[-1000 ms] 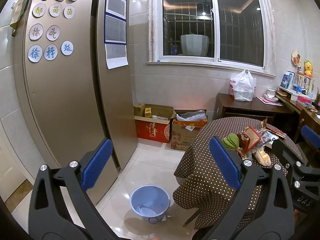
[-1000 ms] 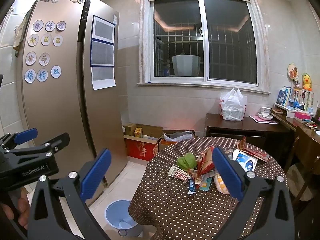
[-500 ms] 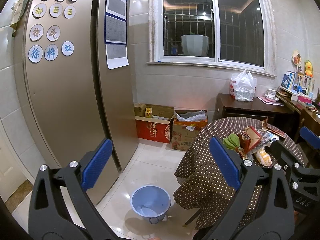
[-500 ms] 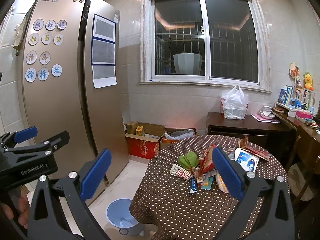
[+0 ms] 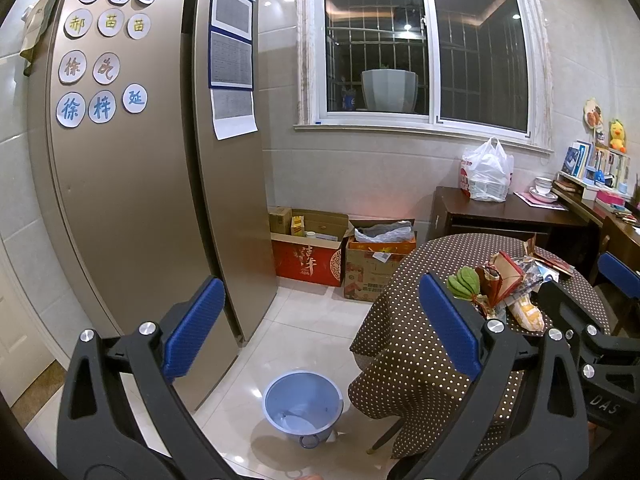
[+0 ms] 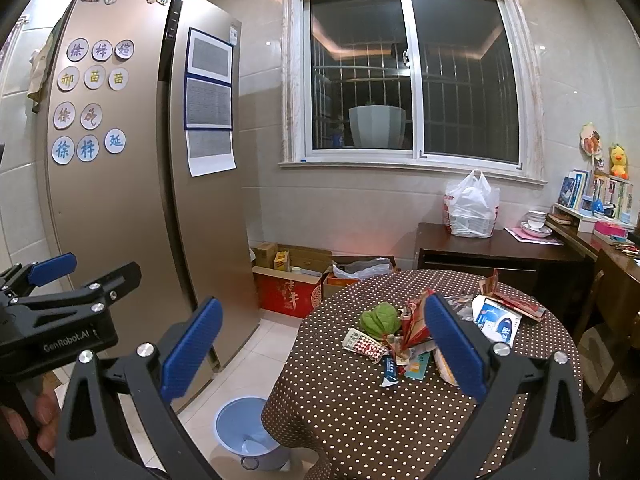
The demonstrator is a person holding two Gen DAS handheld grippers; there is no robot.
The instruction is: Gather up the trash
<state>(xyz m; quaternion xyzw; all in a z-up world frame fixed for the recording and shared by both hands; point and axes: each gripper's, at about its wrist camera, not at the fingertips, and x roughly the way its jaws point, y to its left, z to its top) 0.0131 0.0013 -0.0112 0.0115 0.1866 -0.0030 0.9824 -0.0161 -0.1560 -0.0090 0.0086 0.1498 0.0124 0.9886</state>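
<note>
Tall bronze fridge (image 5: 132, 184) fills the left side, barred window (image 6: 408, 76) on the back wall, cardboard boxes (image 5: 316, 252) on the floor below it. Round table with dotted brown cloth (image 6: 360, 408) sits right of centre, and a blue bin (image 5: 302, 404) stands on the floor just beside the table's left edge, looks nearly empty. Trash pile (image 6: 404, 340) lies clustered mid-table: green leafy wrapper (image 6: 380, 318), red packets, a small blue tube (image 6: 390, 368) with its long axis running roughly toward the camera, plus a white-blue pack (image 6: 496, 320) off to the right. Right gripper (image 6: 324, 348) hangs above the near table edge, jaws spread wide, nothing held; the pile lies ahead and slightly right of centre, partly behind the right finger. Left gripper (image 5: 320, 328) is also wide open and empty, aimed at the floor gap between fridge and table, with the bin ahead and below it. So the right hand is nearer the trash and the left is nearer the bin; likely step is the right reaching forward and down onto the pile. Versus a second ago: both views have crept slightly closer to the table, nothing on it has shifted, and jaw spread is unchanged.
</note>
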